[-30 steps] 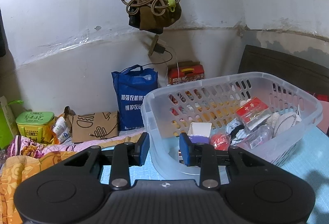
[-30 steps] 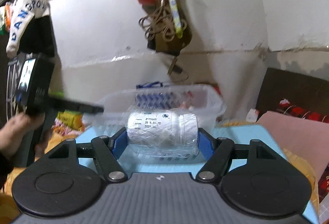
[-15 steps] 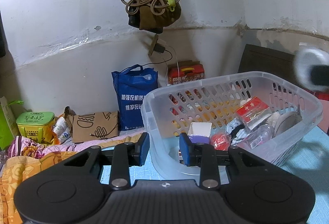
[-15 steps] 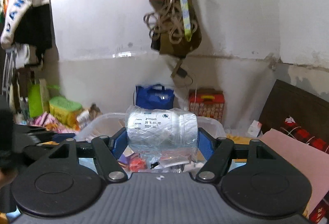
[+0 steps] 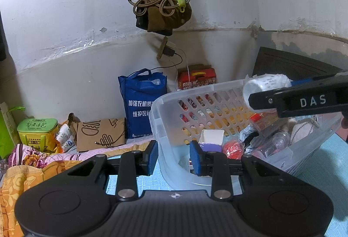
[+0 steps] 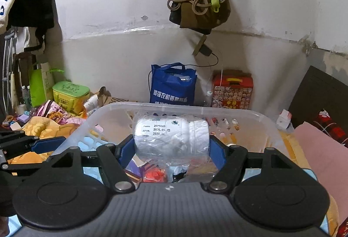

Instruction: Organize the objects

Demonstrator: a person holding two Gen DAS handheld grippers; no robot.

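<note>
A clear plastic basket [image 5: 195,93] sits on the light blue tabletop and holds a small white box [image 5: 212,136], a red mesh ball [image 5: 233,148], a red packet [image 5: 258,117] and a clear bottle [image 5: 271,145]. My left gripper [image 5: 174,157] straddles the basket's near left corner, one finger outside and one inside, shut on the wall. My right gripper [image 6: 171,150] is shut on a white bottle [image 6: 171,139] wrapped in clear film, held sideways above the basket [image 6: 174,106]. The left wrist view shows that bottle [image 5: 267,82] and the right gripper [image 5: 267,95] reaching in from the right.
Against the wall stand a blue shopping bag [image 5: 141,106], a red gift box [image 5: 196,77], a green tin [image 5: 37,131] and a brown paper bag [image 5: 100,134]. Floral cloth [image 5: 32,163] lies at the left. A dark board [image 6: 319,93] and pink cushion [image 6: 319,145] are at the right.
The right gripper has carried the wrapped bottle in from the right until it hangs over the basket. The left gripper and the basket have stayed where they were.
</note>
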